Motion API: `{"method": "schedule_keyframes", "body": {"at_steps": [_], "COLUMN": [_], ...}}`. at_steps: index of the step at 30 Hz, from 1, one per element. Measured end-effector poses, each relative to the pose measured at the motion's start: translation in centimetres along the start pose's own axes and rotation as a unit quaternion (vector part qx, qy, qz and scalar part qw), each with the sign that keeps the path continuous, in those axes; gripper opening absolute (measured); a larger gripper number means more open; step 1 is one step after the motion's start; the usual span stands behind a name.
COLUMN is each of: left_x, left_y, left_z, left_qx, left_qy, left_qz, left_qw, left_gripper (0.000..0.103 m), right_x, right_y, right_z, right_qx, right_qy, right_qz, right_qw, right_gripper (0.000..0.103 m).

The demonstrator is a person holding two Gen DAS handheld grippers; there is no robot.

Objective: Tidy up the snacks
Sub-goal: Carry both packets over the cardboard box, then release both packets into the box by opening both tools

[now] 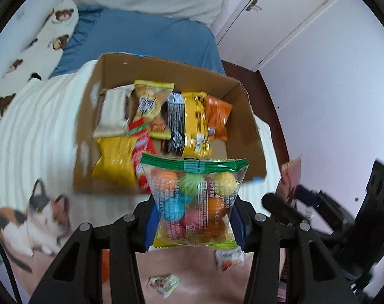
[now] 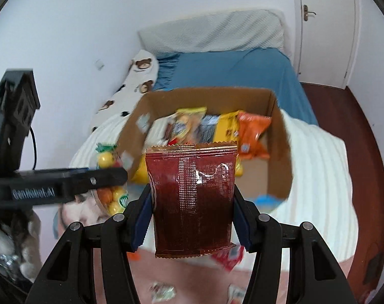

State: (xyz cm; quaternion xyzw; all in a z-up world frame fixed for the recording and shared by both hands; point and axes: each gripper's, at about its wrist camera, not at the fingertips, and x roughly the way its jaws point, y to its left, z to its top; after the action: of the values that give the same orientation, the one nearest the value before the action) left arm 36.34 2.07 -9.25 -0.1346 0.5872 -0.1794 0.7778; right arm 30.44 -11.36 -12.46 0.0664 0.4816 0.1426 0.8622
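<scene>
My left gripper (image 1: 194,217) is shut on a clear bag of coloured gum balls (image 1: 194,197) with a green top seam, held up just in front of an open cardboard box (image 1: 88,131). The box holds several snack packets: yellow, orange, black, white and red. My right gripper (image 2: 193,210) is shut on a dark red snack packet (image 2: 192,197), lifted before the same cardboard box (image 2: 280,167). In the right wrist view the left gripper (image 2: 105,177) reaches in from the left with the gum ball bag (image 2: 110,195) beside the box's left wall.
The box stands on a white ribbed blanket (image 1: 34,136) on a bed with a blue sheet (image 1: 151,38). Small loose snack packets (image 1: 164,283) lie on a pink cover below the grippers. A cat print (image 1: 39,220) shows at the left. A white door (image 1: 280,12) and dark wood floor (image 2: 344,116) lie at the right.
</scene>
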Motion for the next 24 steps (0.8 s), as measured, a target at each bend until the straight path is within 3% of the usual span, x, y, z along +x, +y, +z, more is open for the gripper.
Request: {"method": "schedule_keyframes", "body": {"at_steps": [7, 16, 17, 18, 19, 20, 24], "left_x": [8.2, 15.4, 15.8, 16.0, 16.2, 16.1, 14.9], "left_y": [0.3, -0.3, -0.2, -0.2, -0.3, -0.4, -0.4], "left_z": [5.6, 6.3, 6.3, 6.2, 6.1, 6.1, 6.1], "left_qx": [-0.020, -0.015, -0.014, -0.012, -0.009, -0.002, 0.002], "left_qy": [0.086, 0.164, 0.168, 0.170, 0.168, 0.162, 0.143], "left_qz": [-0.006, 0.027, 0.033, 0.042, 0.049, 0.060, 0.063], "left_qw": [0.9960, 0.9860, 0.9851, 0.9844, 0.9845, 0.9850, 0.9877], "left_gripper": [0.046, 0.047, 0.049, 0.053, 0.074, 0.095, 0.098], "right_x": [7.1, 13.9, 14.4, 14.7, 14.9, 15.1, 14.7], "right_y": [-4.5, -7.3, -7.4, -7.5, -7.6, -7.7, -8.0], "right_z": [4.1, 3.6, 3.6, 3.5, 3.4, 3.4, 3.3], "right_qx": [0.043, 0.053, 0.053, 0.054, 0.055, 0.055, 0.054], "right_qy": [0.063, 0.157, 0.167, 0.172, 0.176, 0.177, 0.176], "right_qz": [-0.013, -0.027, -0.027, -0.029, -0.035, -0.036, -0.045], "right_qw": [0.997, 0.986, 0.984, 0.983, 0.982, 0.982, 0.982], "right_gripper": [0.059, 0.061, 0.064, 0.073, 0.085, 0.089, 0.090]}}
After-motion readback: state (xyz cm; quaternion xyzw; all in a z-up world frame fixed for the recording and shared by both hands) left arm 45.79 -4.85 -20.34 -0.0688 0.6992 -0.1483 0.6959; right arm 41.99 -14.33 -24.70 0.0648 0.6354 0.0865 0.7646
